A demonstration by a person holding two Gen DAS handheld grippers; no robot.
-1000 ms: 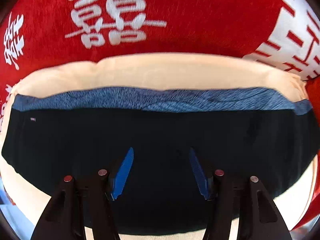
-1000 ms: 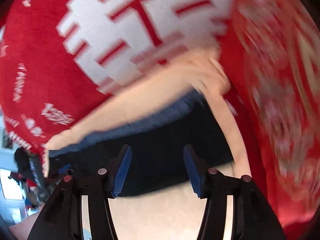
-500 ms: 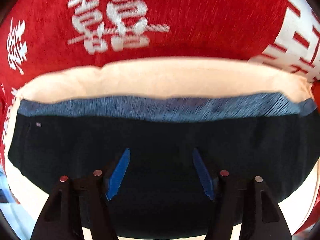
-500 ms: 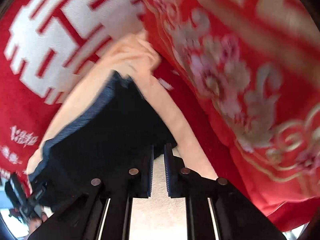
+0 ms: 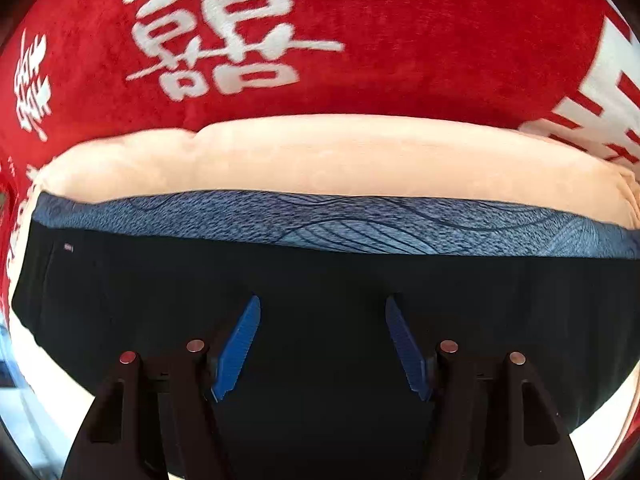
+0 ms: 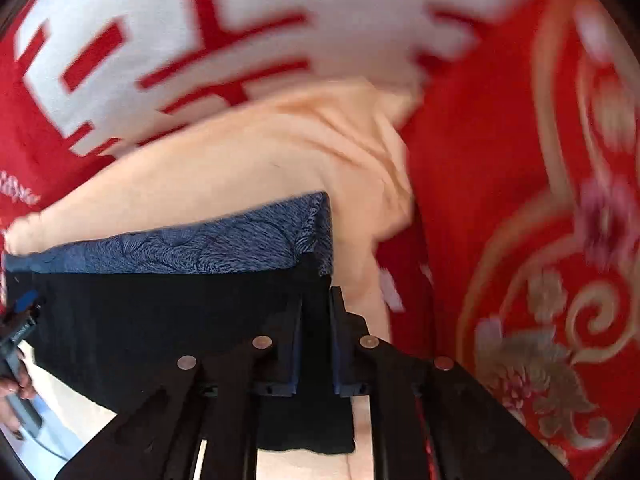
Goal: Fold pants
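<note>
Pants (image 5: 320, 280) lie flat across the peach cushion (image 5: 320, 160), blue patterned waistband (image 5: 360, 224) along the cushion's far edge, red blanket with white characters (image 5: 360, 40) behind it. Left gripper (image 5: 322, 344) hangs over the middle of the dark fabric, blue pads (image 5: 236, 354) spread apart — nothing between them. Right gripper (image 6: 314, 344) is at the pants' right edge, near the waistband corner, jaws pressed close together with dark cloth pinched in the narrow gap. Right view is blurred; a hand (image 6: 16, 380) shows at its left edge.
</note>
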